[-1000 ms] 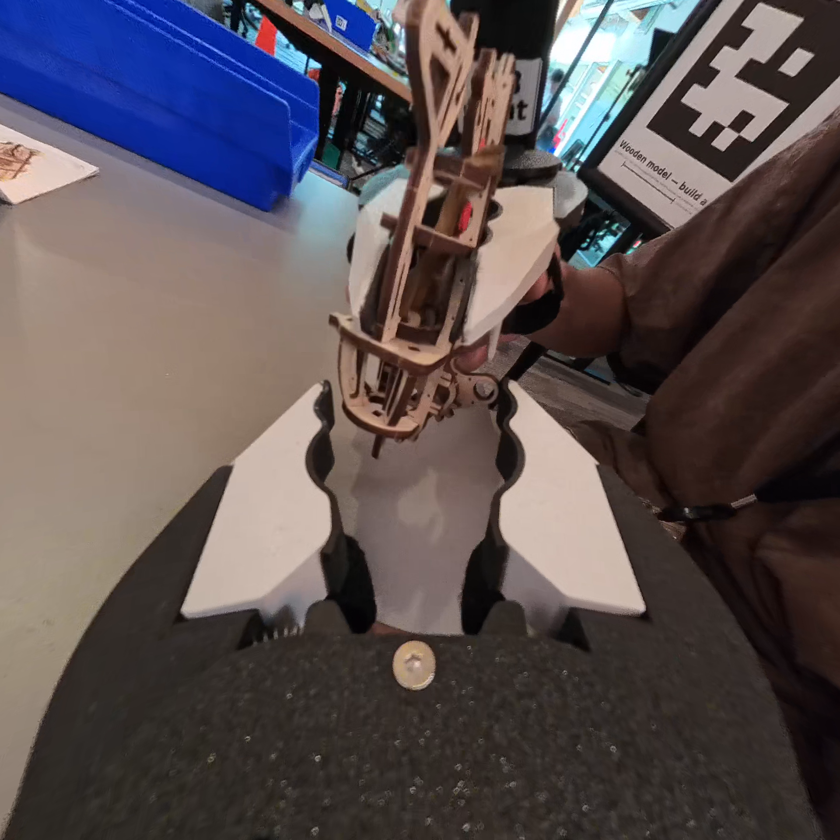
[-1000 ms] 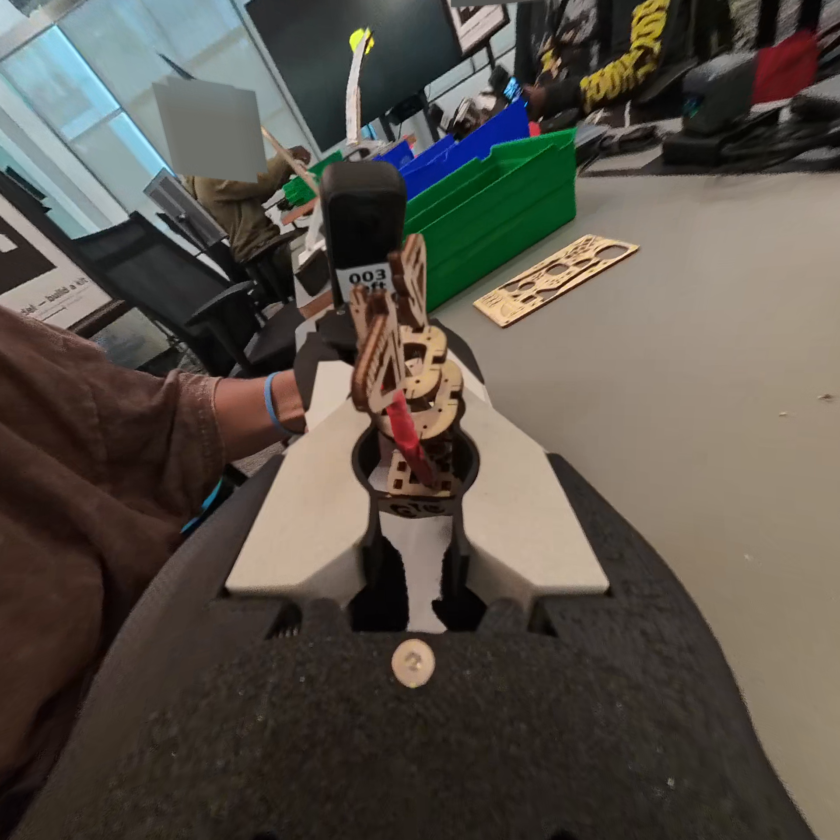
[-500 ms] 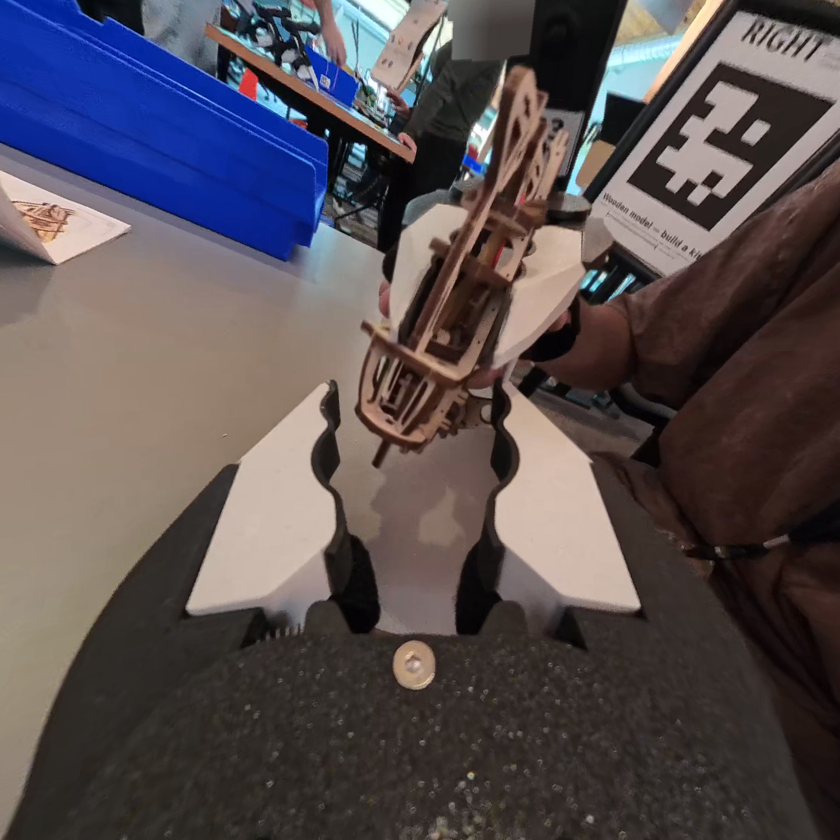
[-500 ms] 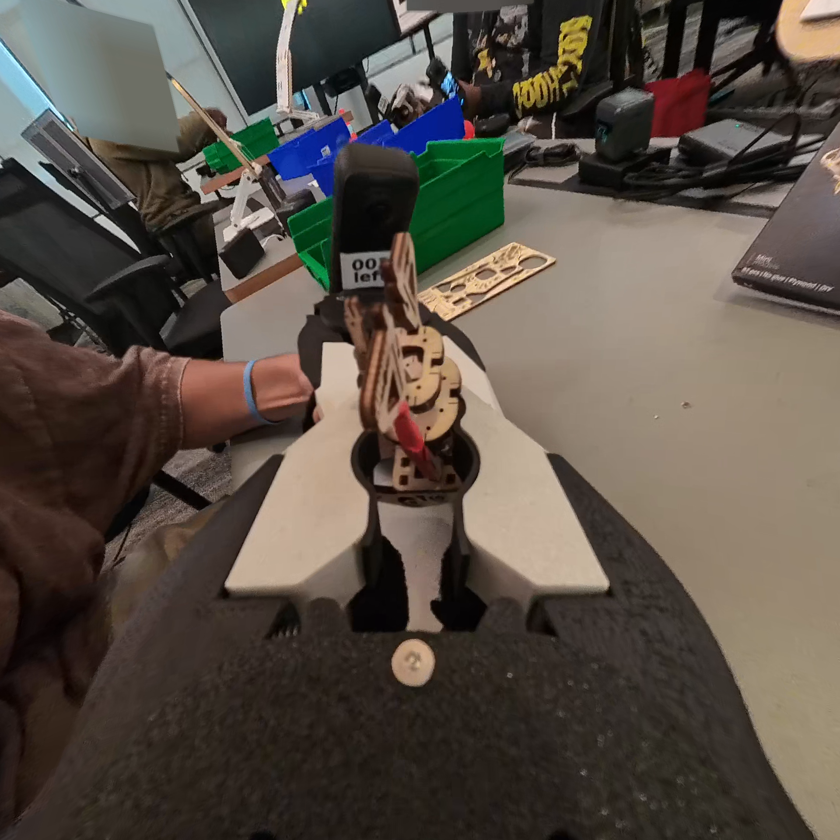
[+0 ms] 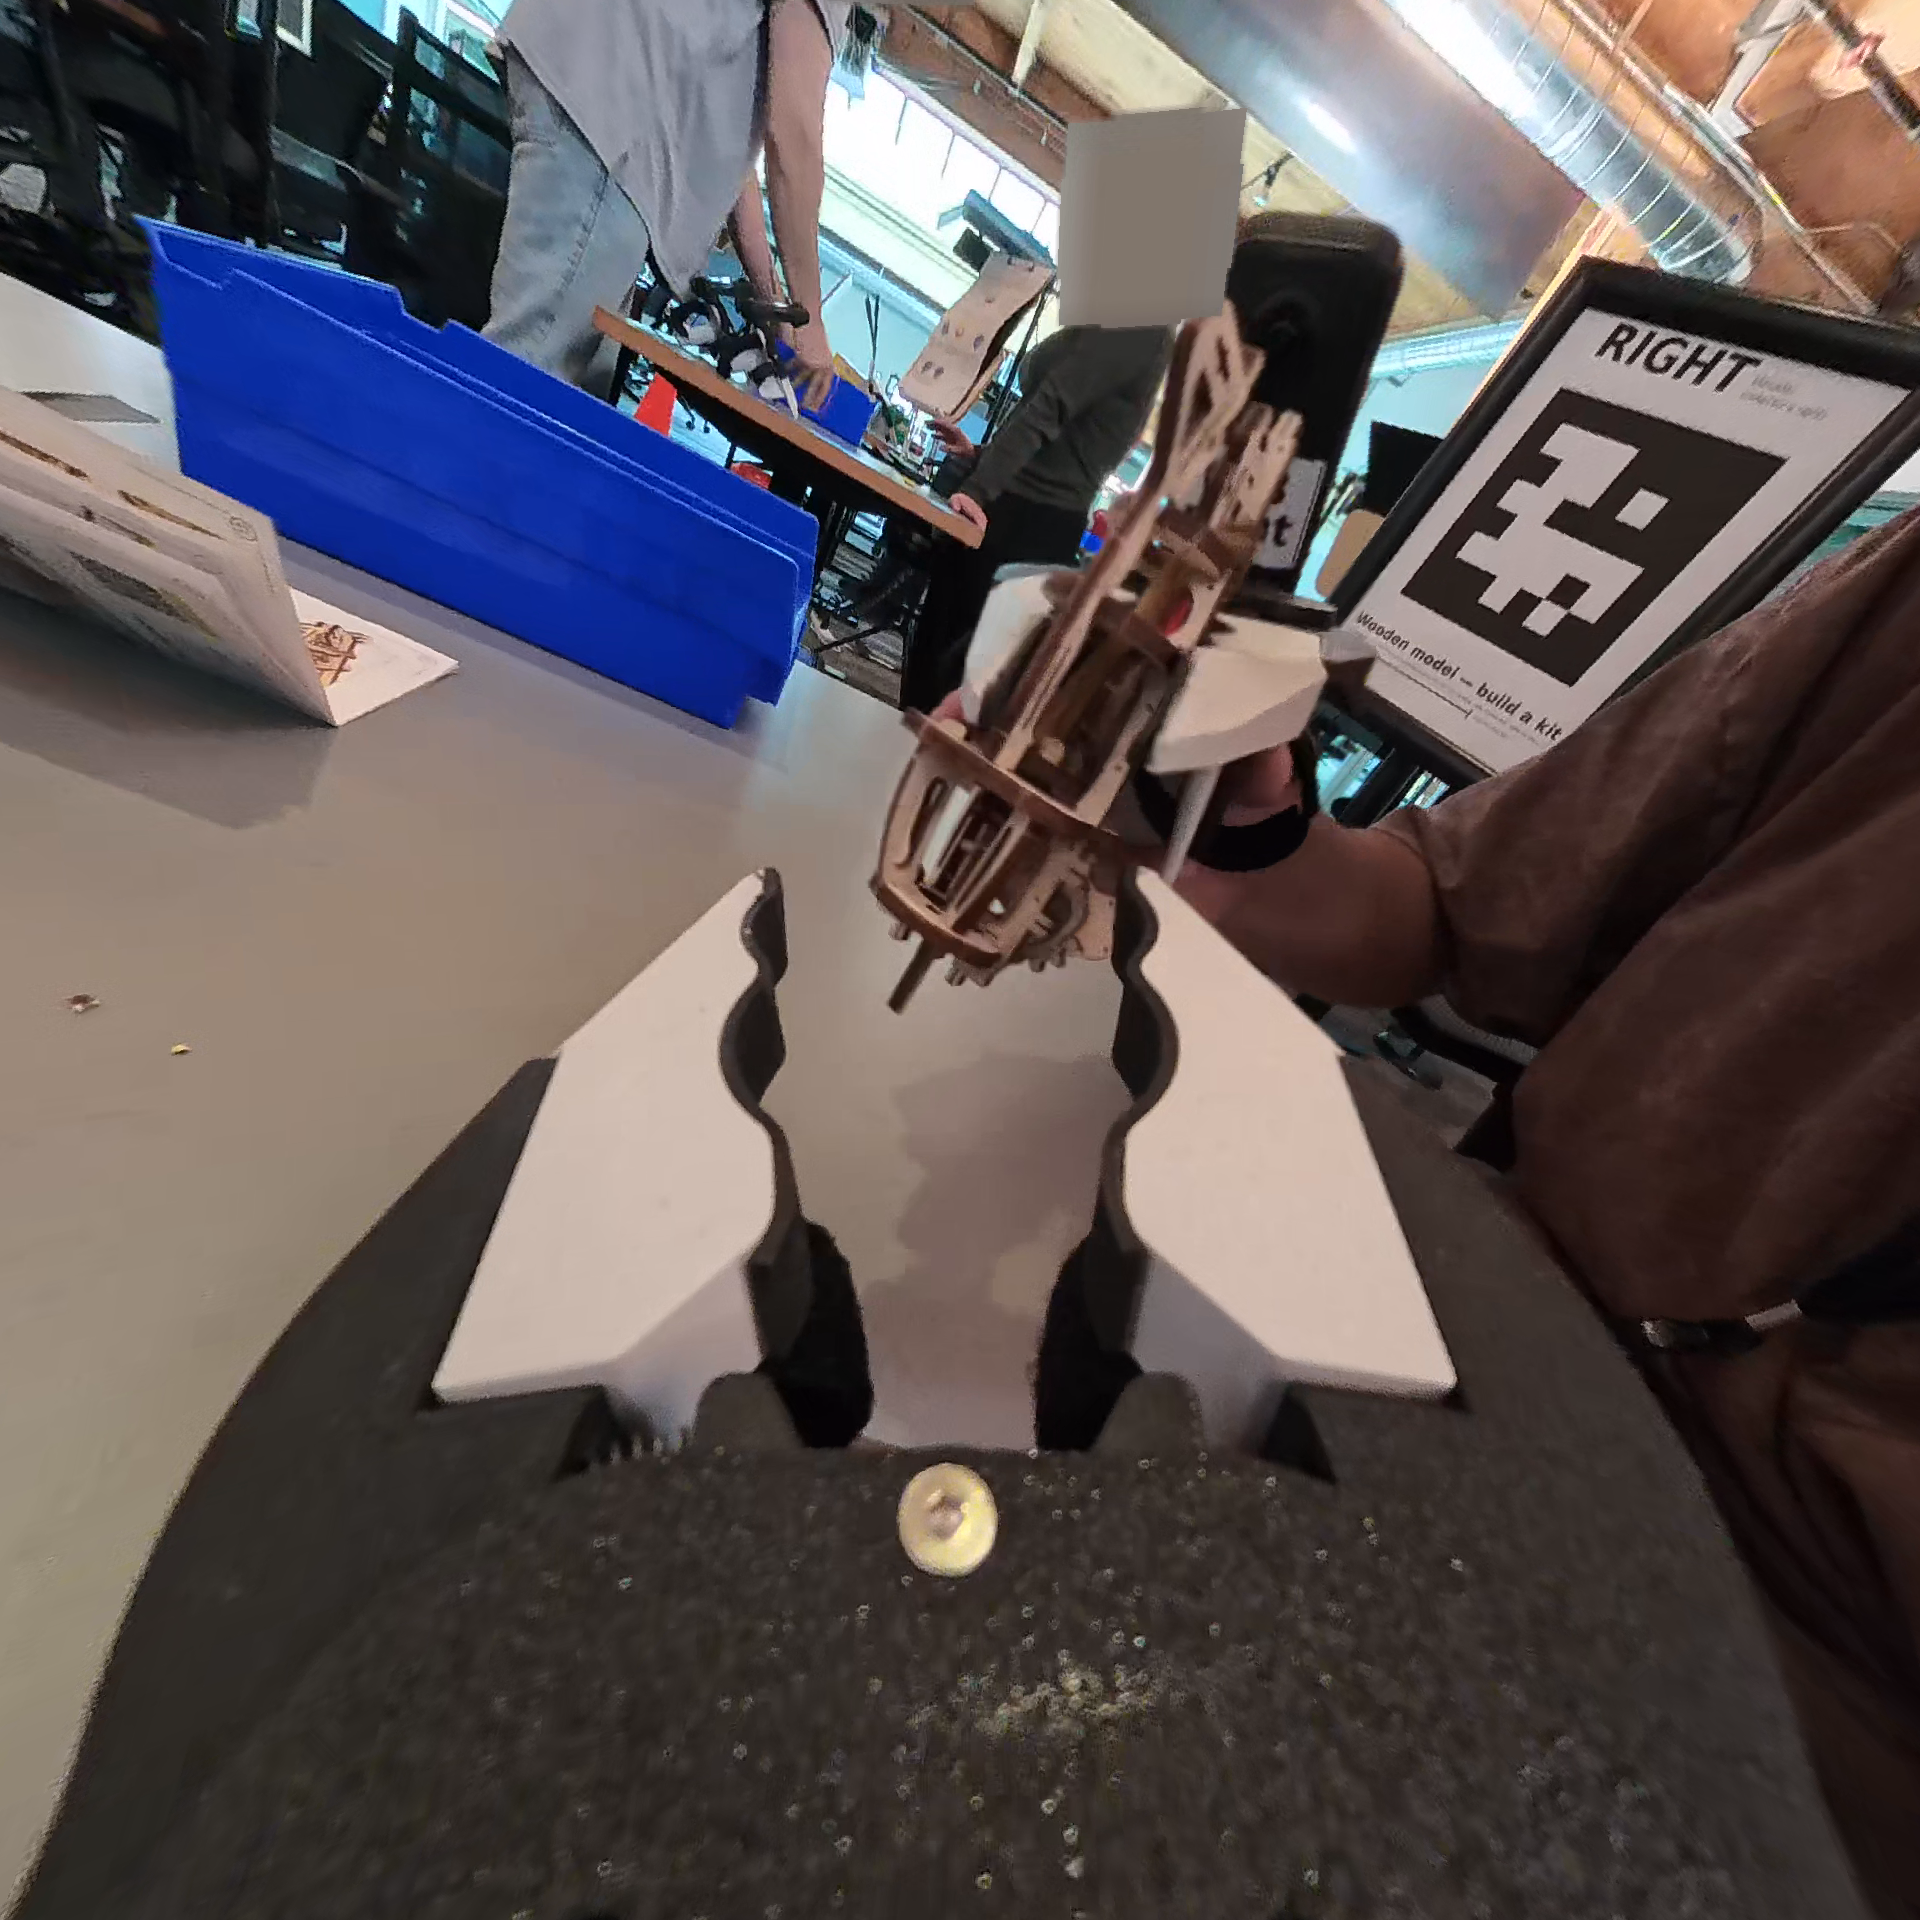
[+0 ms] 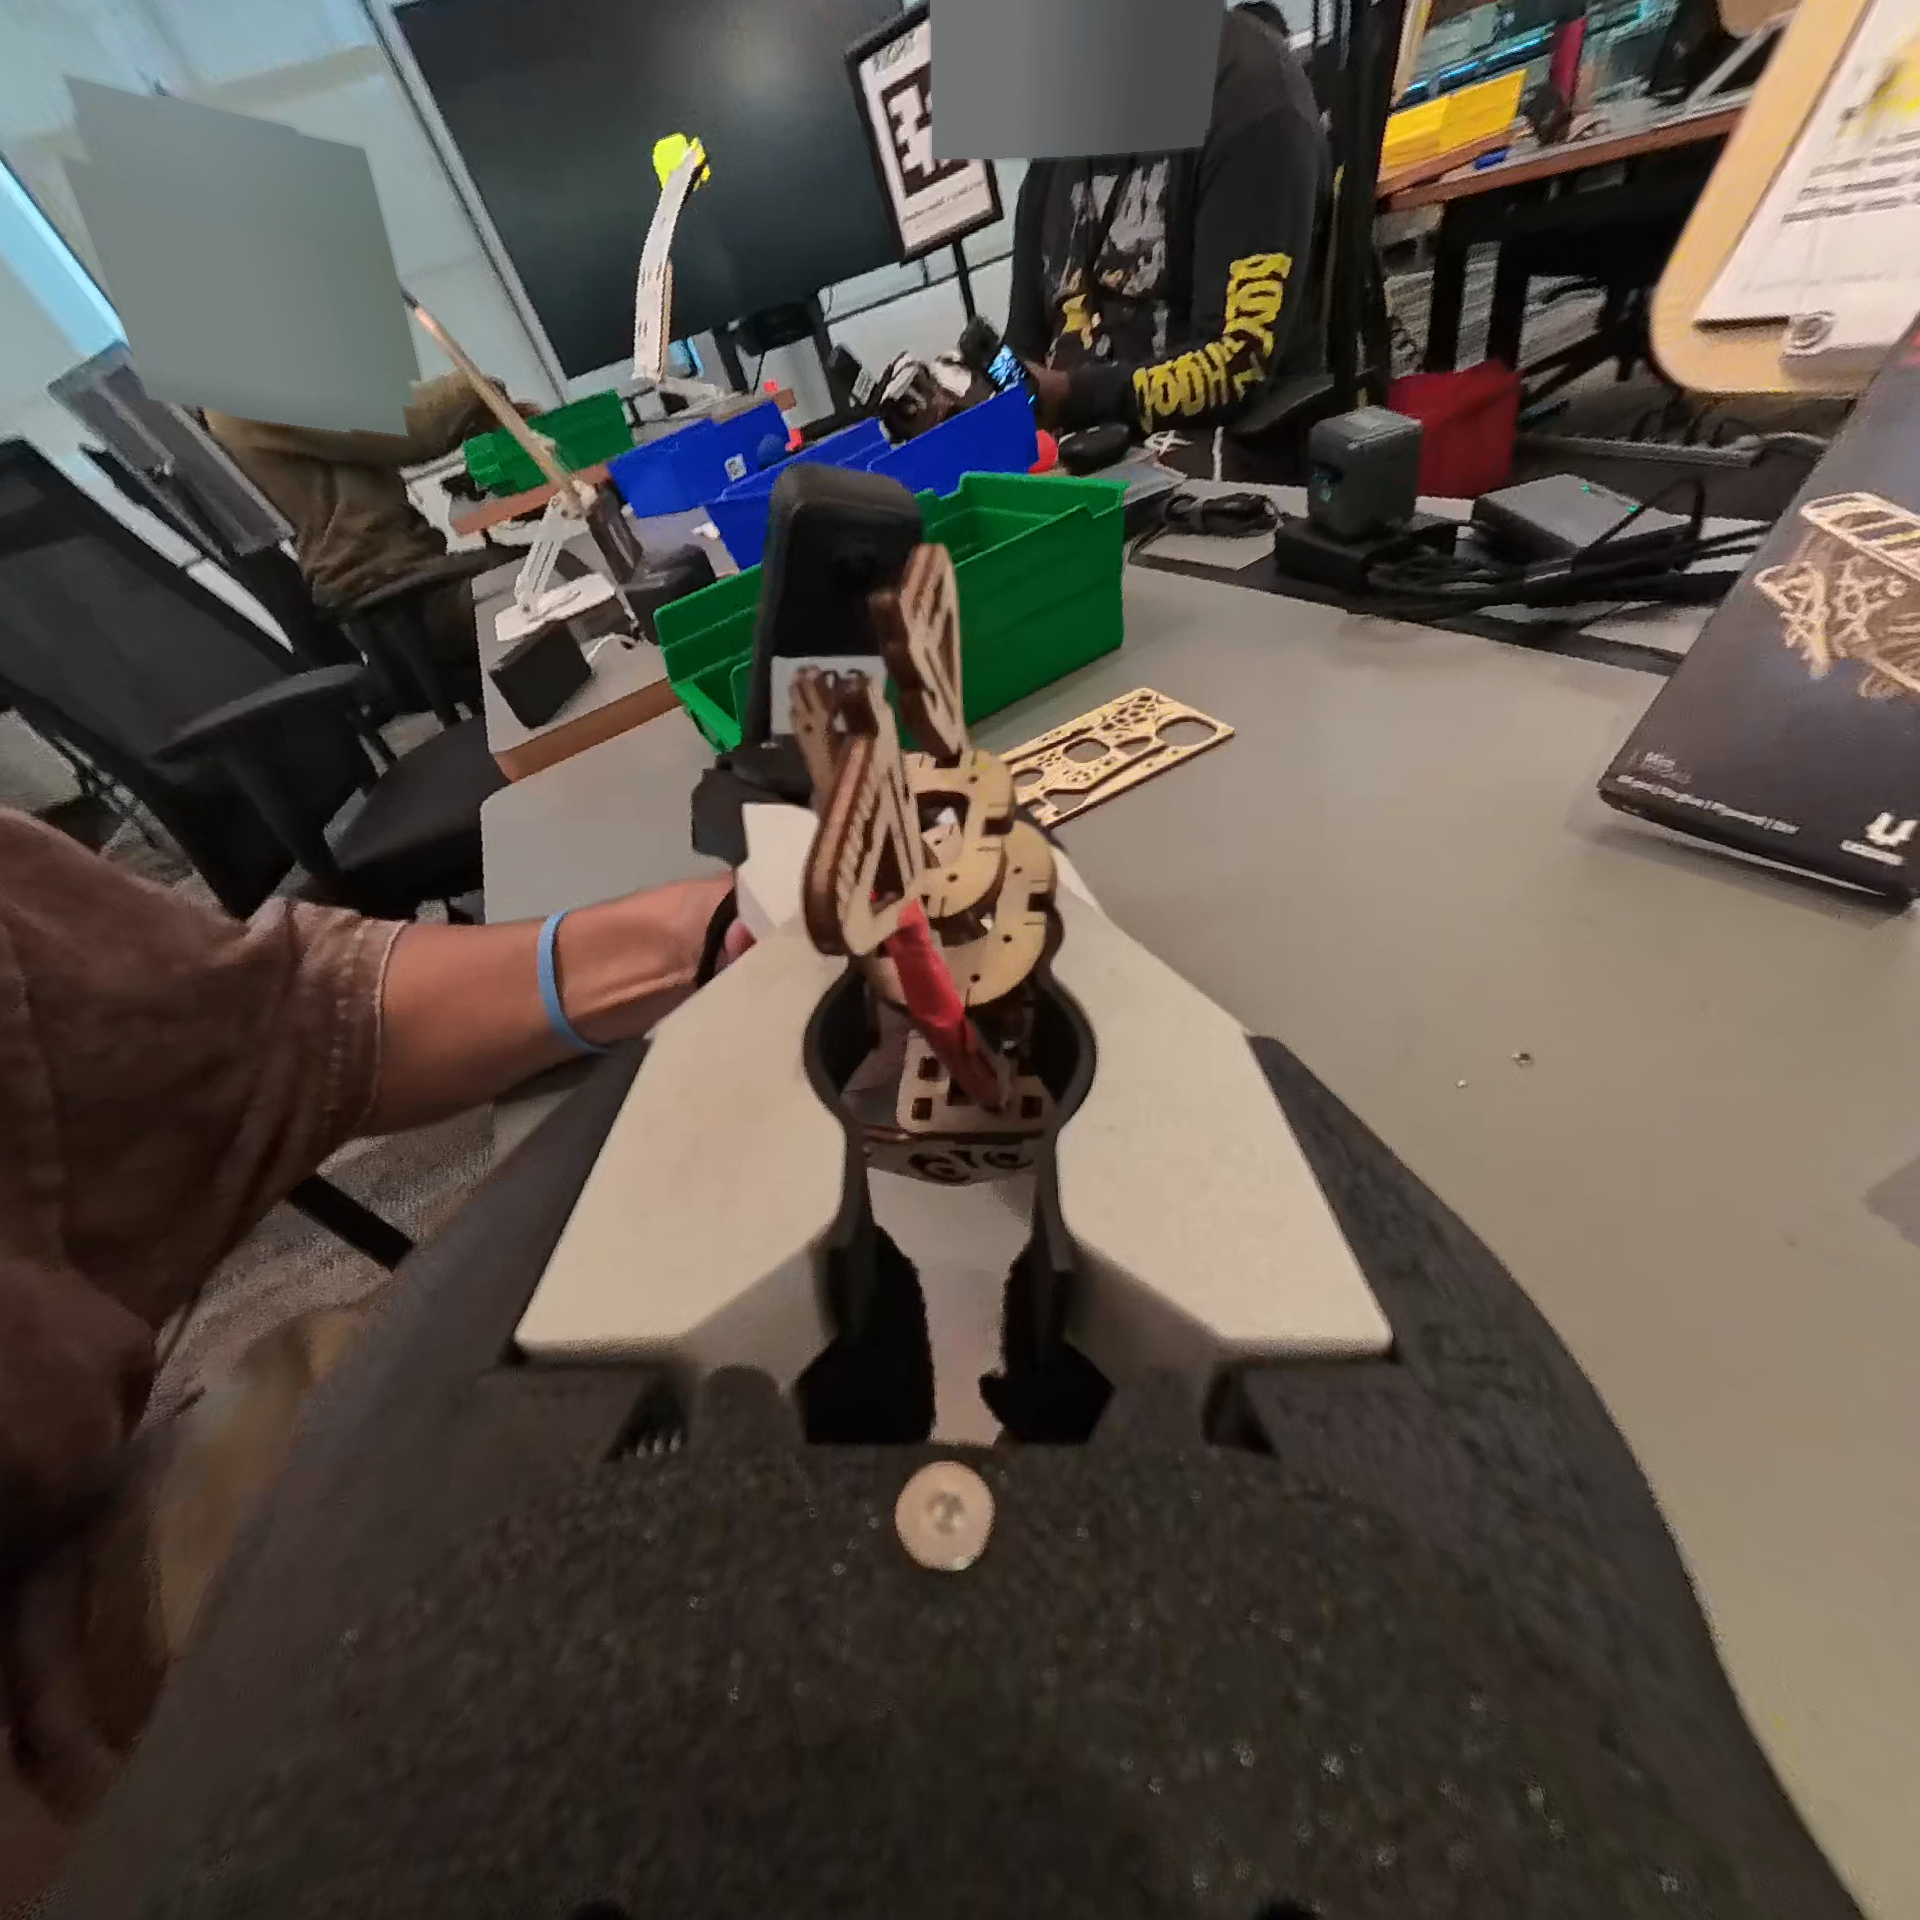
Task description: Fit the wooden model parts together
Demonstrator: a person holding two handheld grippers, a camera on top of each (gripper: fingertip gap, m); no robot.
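Right tongs (image 6: 948, 1049) clench wooden model (image 6: 935, 894); left tongs (image 5: 951, 935) gape, only left view shows

Hidden between the right gripper's (image 6: 951, 1049) white fingers: the lower part of the wooden model (image 6: 925, 883). Cut off at right frame edge: dark box (image 6: 1787, 727). Blurred at upper right: shelves (image 6: 1507, 114).

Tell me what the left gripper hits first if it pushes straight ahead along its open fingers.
Most likely the wooden model held by the right gripper, which hangs just past the left gripper; depth is hard to judge.
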